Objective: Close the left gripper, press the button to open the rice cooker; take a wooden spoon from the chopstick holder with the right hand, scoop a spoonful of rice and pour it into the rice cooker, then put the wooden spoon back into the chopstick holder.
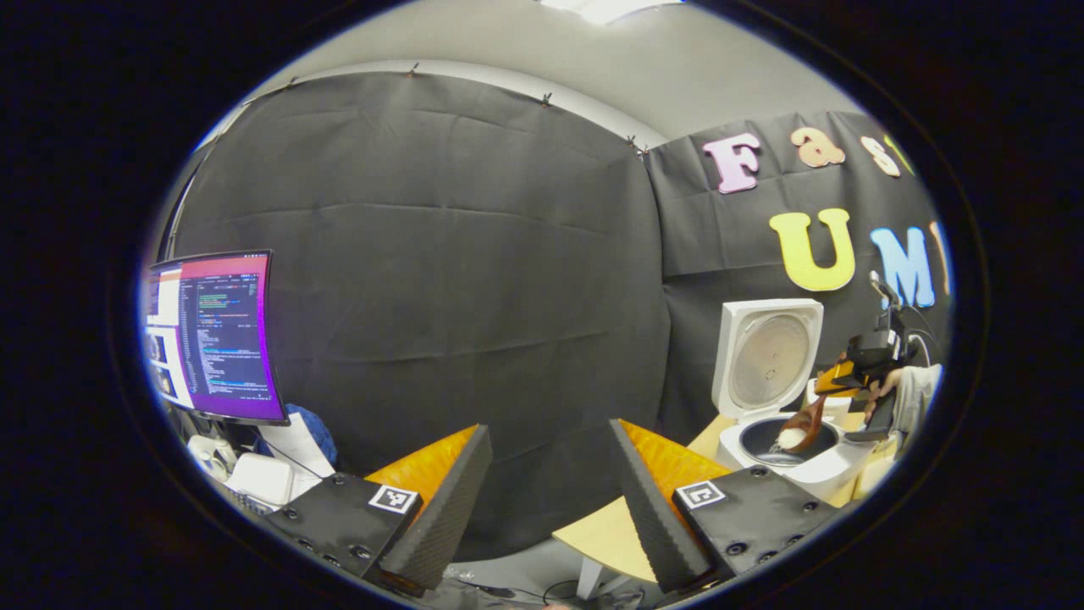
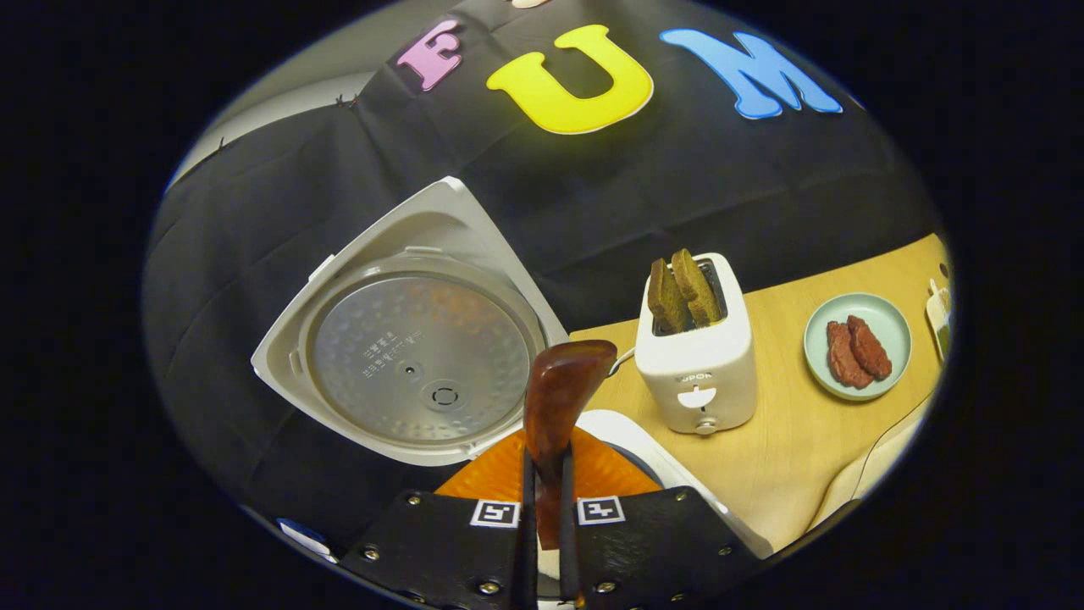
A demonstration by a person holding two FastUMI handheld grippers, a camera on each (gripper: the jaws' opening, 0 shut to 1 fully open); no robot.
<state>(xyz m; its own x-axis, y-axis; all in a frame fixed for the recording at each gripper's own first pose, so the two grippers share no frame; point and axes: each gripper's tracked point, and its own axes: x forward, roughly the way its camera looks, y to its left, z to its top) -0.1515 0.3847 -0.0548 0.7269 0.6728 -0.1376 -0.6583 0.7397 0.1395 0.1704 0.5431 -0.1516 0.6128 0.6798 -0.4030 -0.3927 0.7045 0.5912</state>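
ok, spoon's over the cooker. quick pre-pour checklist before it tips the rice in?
1. Rice cooker lid open: ok, it stands upright, clear of the pot.
2. Right gripper holding the wooden spoon: ok, jaws are shut on the handle.
3. Rice on the spoon: ok, the left gripper view shows a white mound of rice on the bowl.
4. Spoon over the pot: ok in the left gripper view, the bowl sits above the opening.
5. Left gripper out of the way: ok, open and off to the side.
6. Toaster clear of the swing: cannot tell, it stands close beside the cooker.
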